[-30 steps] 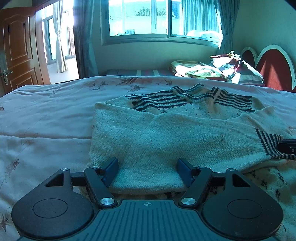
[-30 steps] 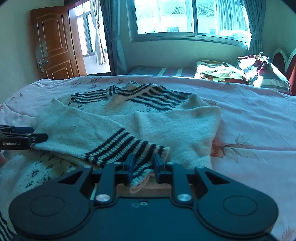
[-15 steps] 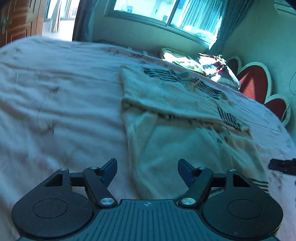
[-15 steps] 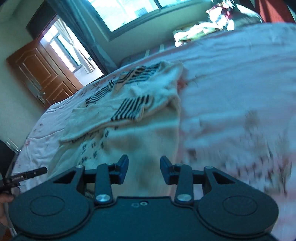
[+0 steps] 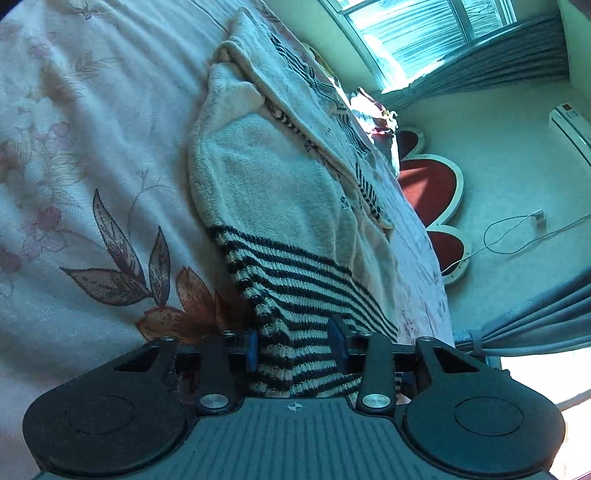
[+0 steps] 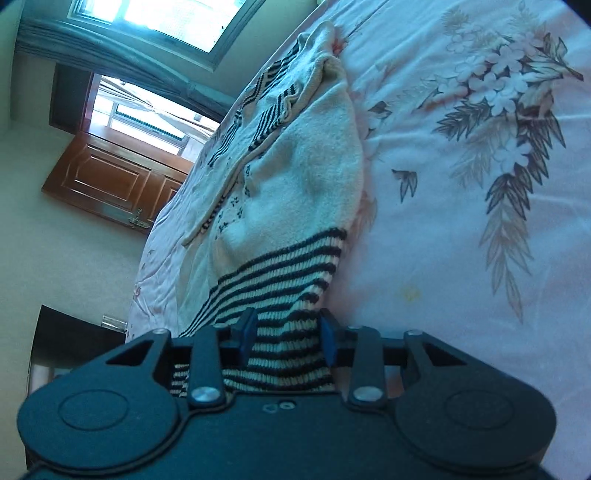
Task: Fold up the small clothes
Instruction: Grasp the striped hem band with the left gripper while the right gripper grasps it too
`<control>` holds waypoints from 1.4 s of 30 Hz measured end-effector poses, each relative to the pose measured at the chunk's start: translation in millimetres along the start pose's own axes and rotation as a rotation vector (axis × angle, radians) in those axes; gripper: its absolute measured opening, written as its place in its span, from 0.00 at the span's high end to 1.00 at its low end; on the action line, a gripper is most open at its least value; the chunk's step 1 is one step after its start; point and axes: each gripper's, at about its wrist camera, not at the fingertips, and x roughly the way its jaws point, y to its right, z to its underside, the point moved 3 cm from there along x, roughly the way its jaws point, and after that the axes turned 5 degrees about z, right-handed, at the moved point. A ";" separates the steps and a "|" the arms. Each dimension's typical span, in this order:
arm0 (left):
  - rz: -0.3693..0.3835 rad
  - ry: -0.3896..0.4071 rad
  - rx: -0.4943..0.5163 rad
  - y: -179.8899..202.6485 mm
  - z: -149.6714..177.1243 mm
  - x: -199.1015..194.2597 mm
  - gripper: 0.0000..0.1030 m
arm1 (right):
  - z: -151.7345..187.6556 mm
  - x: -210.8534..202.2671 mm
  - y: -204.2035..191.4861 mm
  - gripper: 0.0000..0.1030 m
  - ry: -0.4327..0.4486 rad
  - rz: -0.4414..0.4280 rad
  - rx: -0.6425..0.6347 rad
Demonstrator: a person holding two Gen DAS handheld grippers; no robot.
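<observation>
A small cream knit sweater [image 5: 273, 192] with black stripes lies on the bed, both sleeves folded across its body. Its striped bottom hem [image 5: 295, 288] runs between the fingers of my left gripper [image 5: 295, 349], whose jaws stand apart around the hem at its left corner. In the right wrist view the sweater [image 6: 317, 173] stretches away from me, and its striped hem [image 6: 280, 280] lies between the fingers of my right gripper [image 6: 286, 338], also apart, at the right corner. Neither pair of jaws is pressed together on the cloth.
The pink floral bedsheet [image 5: 92, 184] surrounds the sweater [image 6: 480, 184]. A red and white headboard [image 5: 428, 184] and grey curtains [image 5: 524, 325] stand beyond. A wooden door [image 6: 110, 177] and a window [image 6: 177, 18] lie on the other side.
Both grippers have let go of the sleeves, swung down to the near end of the sweater, rolled sideways, and now straddle the striped bottom hem at its two corners.
</observation>
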 end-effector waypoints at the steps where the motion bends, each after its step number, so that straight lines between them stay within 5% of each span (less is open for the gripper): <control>1: 0.000 -0.003 0.000 -0.7 0.8 0.5 0.73 | 0.2 0.2 -0.4 0.66 -0.004 -0.004 -0.009; 5: 0.009 0.008 -0.026 -5.4 -0.6 -2.9 0.80 | 4.4 -9.9 4.4 0.66 0.016 -0.008 -0.009; 9: 0.008 0.019 -0.027 -6.3 6.3 -7.0 0.80 | -7.5 -27.6 12.3 0.60 0.164 0.084 -0.003; 15: 0.014 0.038 -0.043 -9.1 3.2 -3.9 0.80 | -22.2 1.0 14.0 0.62 0.096 0.025 0.012; 21: 0.015 0.042 -0.019 -4.5 3.6 2.2 0.80 | 12.1 0.2 -1.5 0.71 -0.016 0.011 -0.059; 23: 0.013 0.048 -0.018 -3.5 2.9 3.2 0.81 | 17.6 -0.5 -4.9 0.88 0.011 0.034 -0.071; 25: -0.032 0.055 0.018 0.8 1.6 0.2 0.94 | 18.3 -2.5 -5.4 0.92 0.035 0.054 -0.074; 29: -0.027 0.134 0.051 5.7 -5.5 -28.8 0.94 | 10.6 -39.7 -10.4 0.93 0.148 0.056 -0.091; 32: -0.121 0.095 0.074 -7.5 -2.2 -27.5 0.95 | 13.9 -46.6 -5.9 0.94 0.150 0.067 -0.151; 33: -0.089 0.114 0.040 -13.3 -2.1 -28.2 0.95 | 15.4 -31.5 7.1 0.95 0.091 0.146 -0.132; 42: -0.048 0.159 -0.011 -9.8 -8.3 -35.0 0.95 | 3.1 -36.3 -2.9 0.94 0.167 0.101 -0.094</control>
